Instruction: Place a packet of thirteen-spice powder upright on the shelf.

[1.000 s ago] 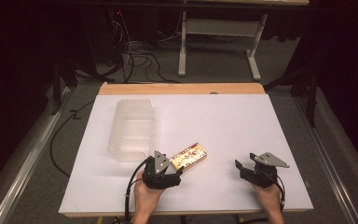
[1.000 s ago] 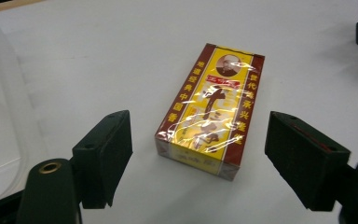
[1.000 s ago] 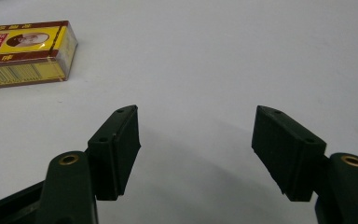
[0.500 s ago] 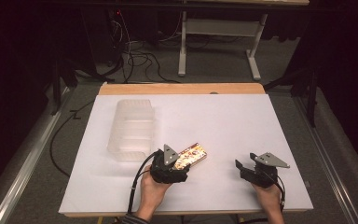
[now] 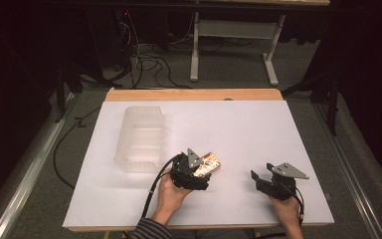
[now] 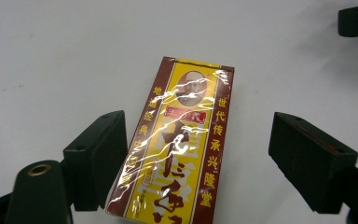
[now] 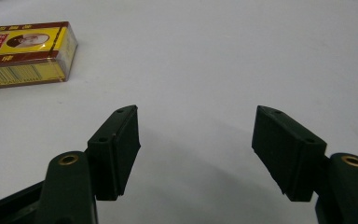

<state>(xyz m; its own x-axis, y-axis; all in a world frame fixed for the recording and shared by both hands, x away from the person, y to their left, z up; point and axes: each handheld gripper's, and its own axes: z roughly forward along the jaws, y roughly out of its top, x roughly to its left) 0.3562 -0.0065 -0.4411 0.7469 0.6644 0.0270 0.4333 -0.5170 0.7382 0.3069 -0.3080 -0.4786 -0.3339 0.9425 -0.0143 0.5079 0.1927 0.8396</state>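
Observation:
A yellow and dark-red cellophane-wrapped box (image 5: 211, 162) lies flat on the white table (image 5: 238, 129), near its front middle. My left gripper (image 5: 204, 169) is over its near end. In the left gripper view the box (image 6: 182, 140) runs up between the jaws of the left gripper (image 6: 198, 144). The jaws have just been opening; the left one stands close against the box's edge, the right one well clear of it. My right gripper (image 5: 255, 178) rests to the right, open on bare table. In the right gripper view that gripper (image 7: 196, 149) holds nothing, and the box (image 7: 25, 53) lies at the far left.
A clear ribbed plastic container (image 5: 140, 139) stands on the table's left half, behind the left hand. The right gripper's tip (image 6: 356, 18) pokes into the upper right of the left gripper view. Cables and a desk frame (image 5: 234, 45) lie on the floor beyond the table.
The left hand has slid right and a little away from the person, the box going with it. Its jaws now stand wider around the box. The right hand has kept still.

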